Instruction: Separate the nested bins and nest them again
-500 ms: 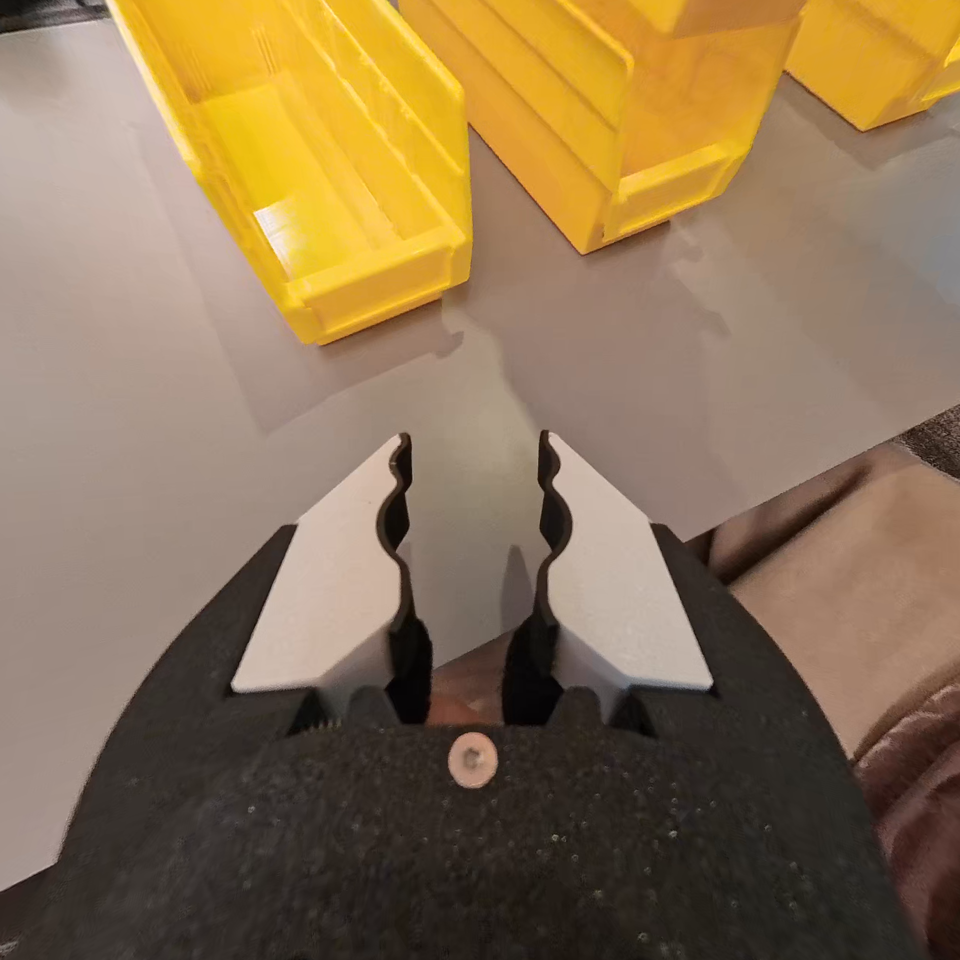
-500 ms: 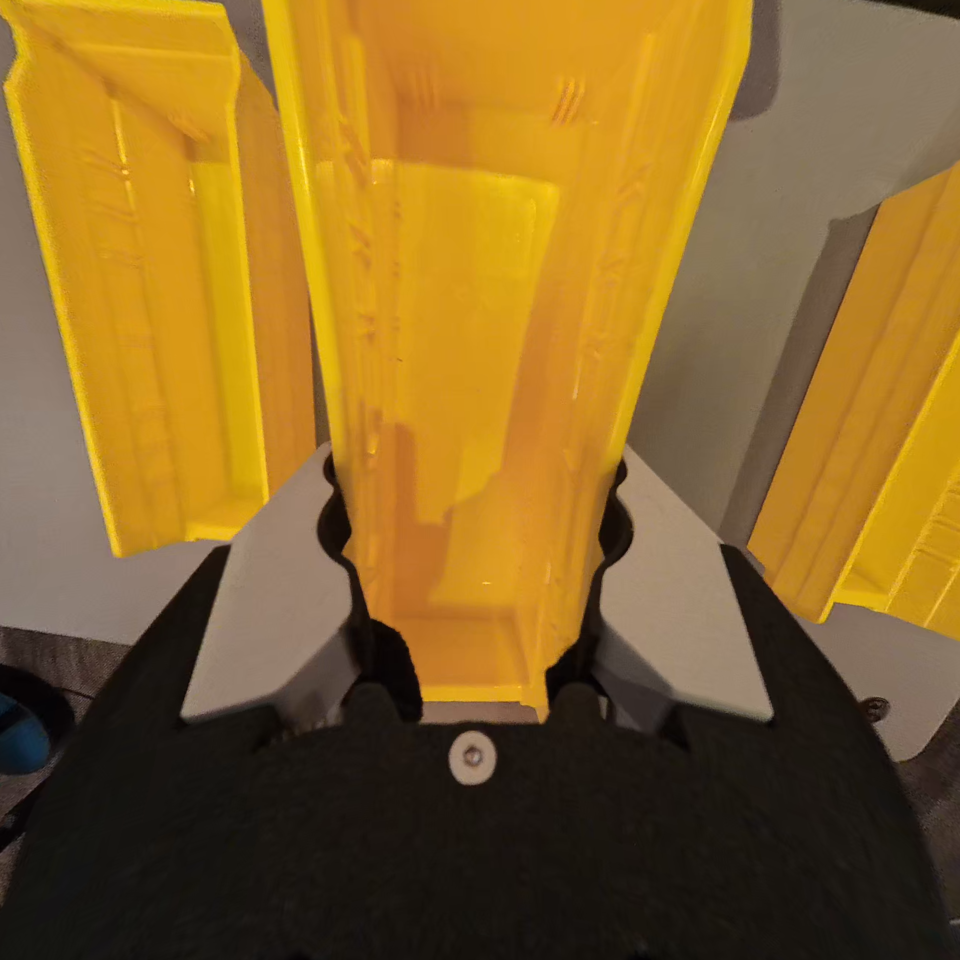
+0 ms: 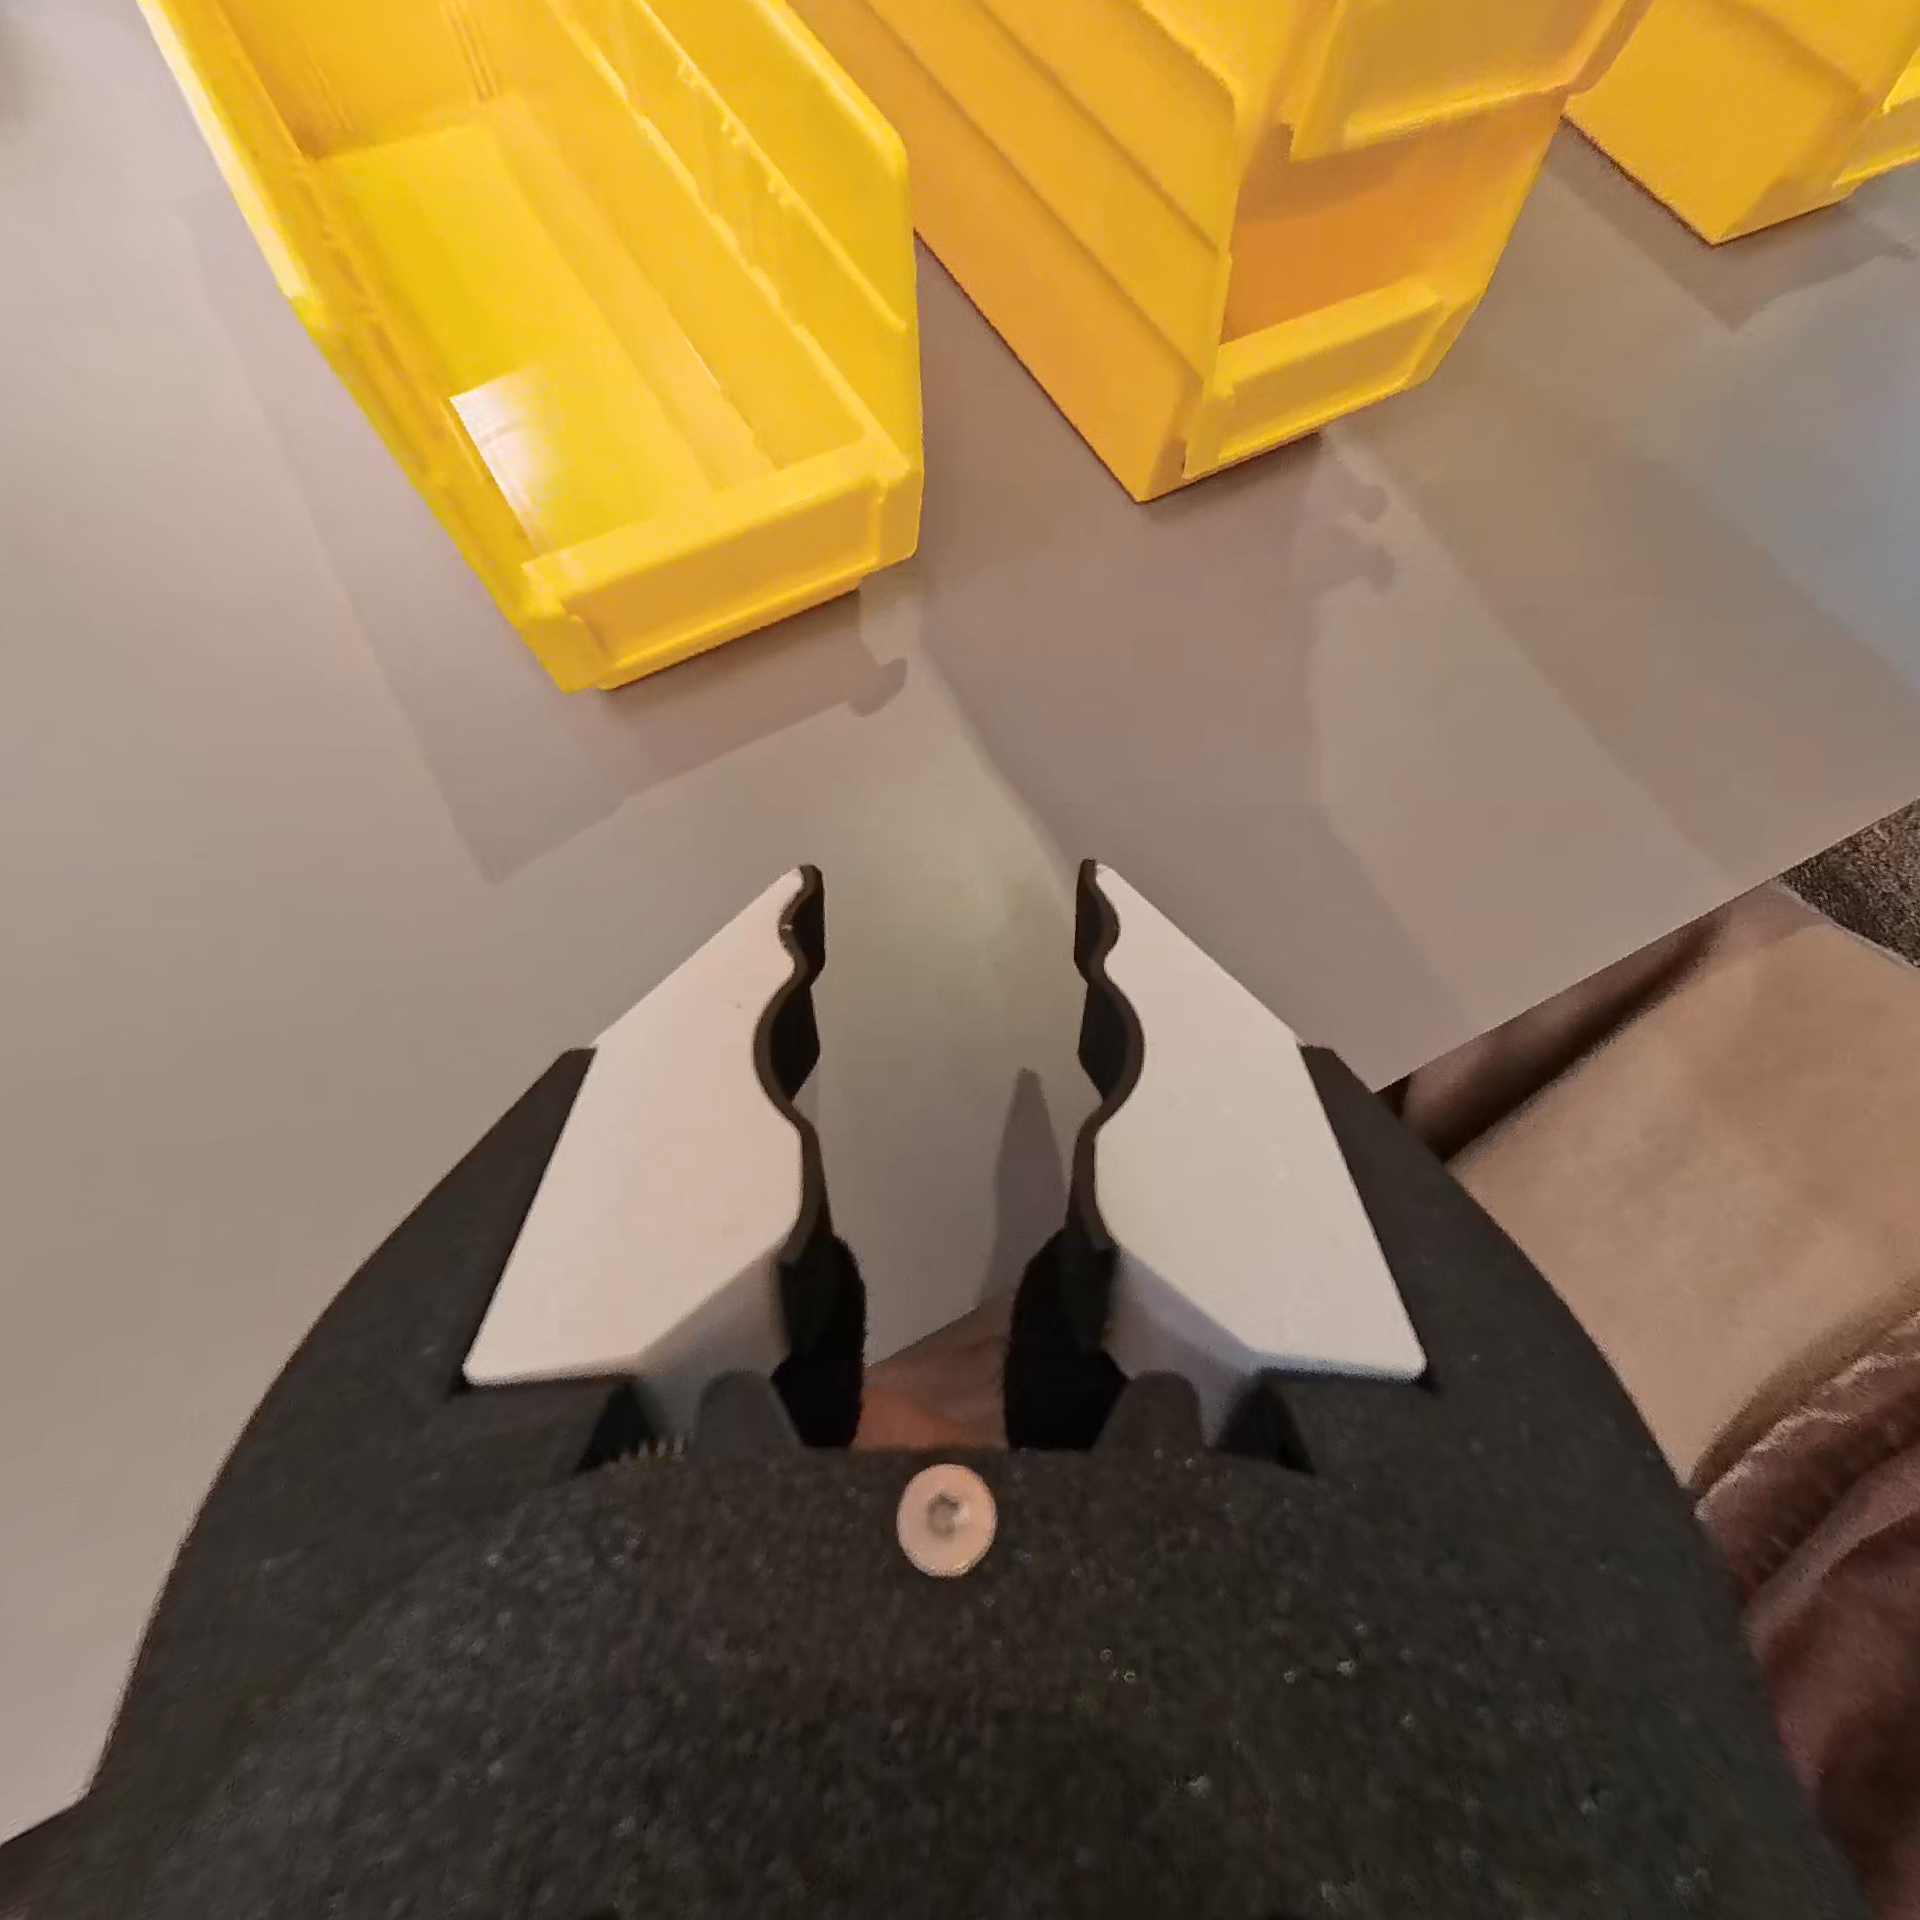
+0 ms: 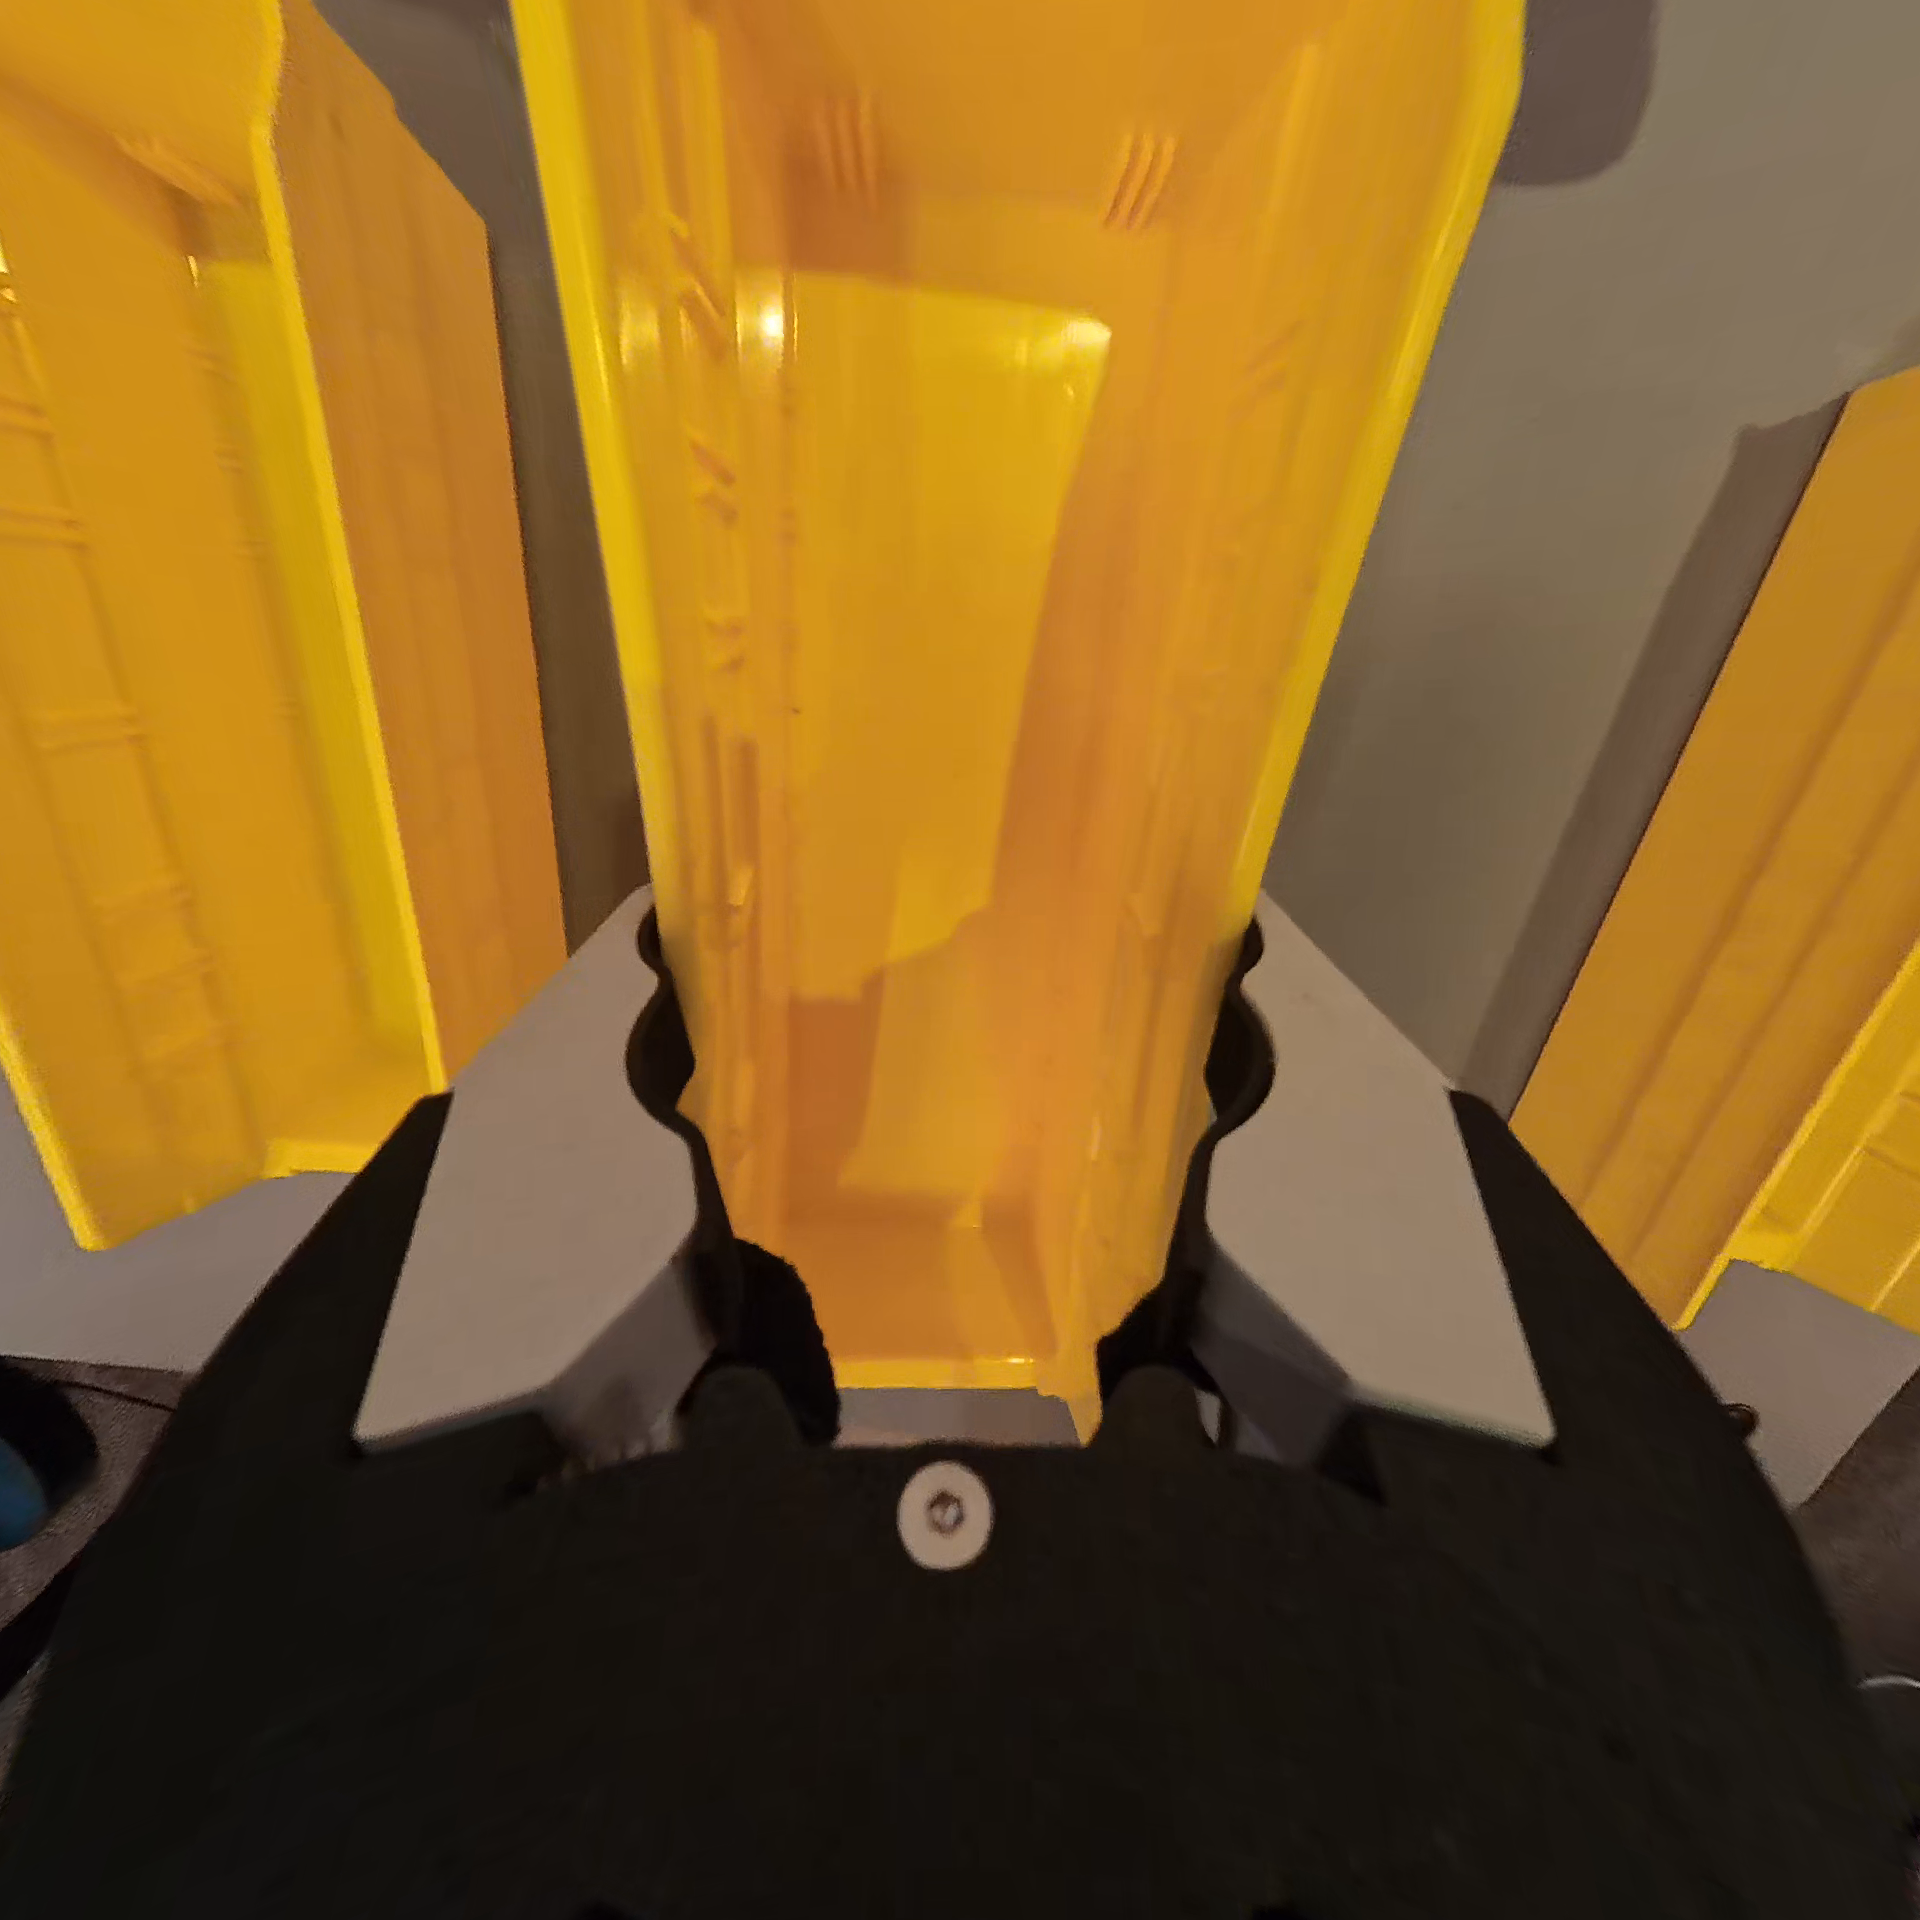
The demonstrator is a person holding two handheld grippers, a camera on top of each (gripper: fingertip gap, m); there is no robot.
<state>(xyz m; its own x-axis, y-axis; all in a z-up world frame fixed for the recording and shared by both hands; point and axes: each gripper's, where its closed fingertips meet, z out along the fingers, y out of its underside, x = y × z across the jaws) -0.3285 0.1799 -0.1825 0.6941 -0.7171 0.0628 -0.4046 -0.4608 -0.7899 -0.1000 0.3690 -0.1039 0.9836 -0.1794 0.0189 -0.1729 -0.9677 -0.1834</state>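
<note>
The right gripper (image 4: 951, 1049), w/ grey fingers on a black body, is spread wide and clamps the long yellow plastic held bin (image 4: 935, 623) between its two fingers, one finger pressed on each long side wall near the bin's close end. The held bin's long axis runs straight away from the gripper, open top facing the camera, its short end wall down by the gripper's body. It sits over the grey bench (image 4: 1455, 675). Left of the held bin lies a second yellow plastic bin (image 4: 208, 675), roughly parallel to it; right of the held bin is a third yellow bin (image 4: 1766, 883), angled, only partly in view.

The left gripper (image 3: 948, 904) is part open, a moderate gap between its fingertips, nothing in it, touching nothing; it hovers above the bench near the bench's close edge. In the left wrist view, beyond it, an open yellow bin (image 3: 582, 343) rests on the bench w/ its short front end toward the gripper. Right of that bin stands a nested yellow pair (image 3: 1195, 260), one bin inside another.
</note>
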